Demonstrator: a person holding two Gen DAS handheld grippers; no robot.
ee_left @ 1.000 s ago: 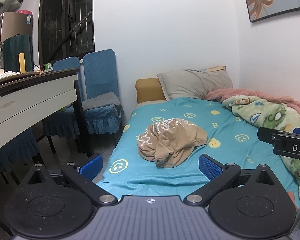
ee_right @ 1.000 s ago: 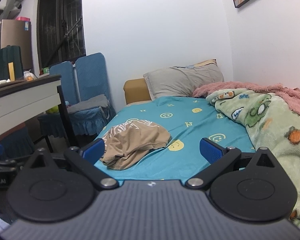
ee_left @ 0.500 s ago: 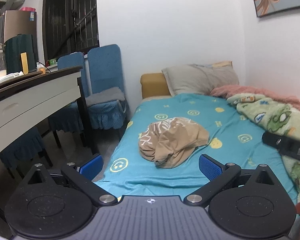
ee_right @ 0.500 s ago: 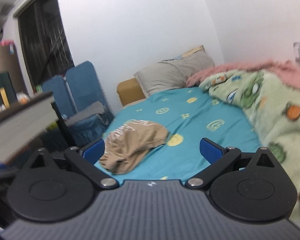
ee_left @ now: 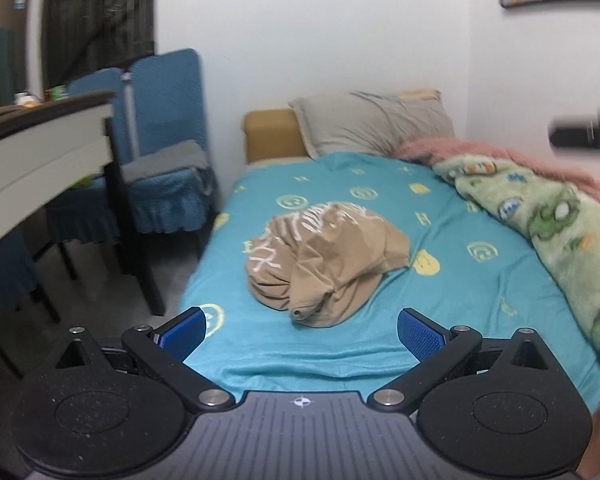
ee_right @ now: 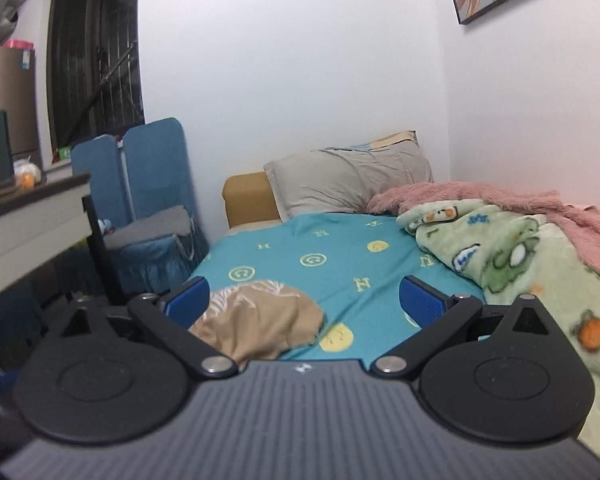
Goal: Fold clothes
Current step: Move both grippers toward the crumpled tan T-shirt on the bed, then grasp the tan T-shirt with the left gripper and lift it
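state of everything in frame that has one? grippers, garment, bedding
left gripper: open, empty, short of the garment
right gripper: open, empty
tan shirt: crumpled heap, unfolded, on the sheet
teal sheet: spread flat
green blanket: bunched along the wall side
grey pillow: propped at the headboard

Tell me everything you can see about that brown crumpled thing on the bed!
The tan, soft cloth garment with white scribbly print lies crumpled in a loose heap, not yet folded. A rolled hem or cuff pokes out at its near end. It rests on the turquoise smiley-face bedsheet, toward the bed's chair-side edge. Nothing else touches it; both tongs are open and short of it.
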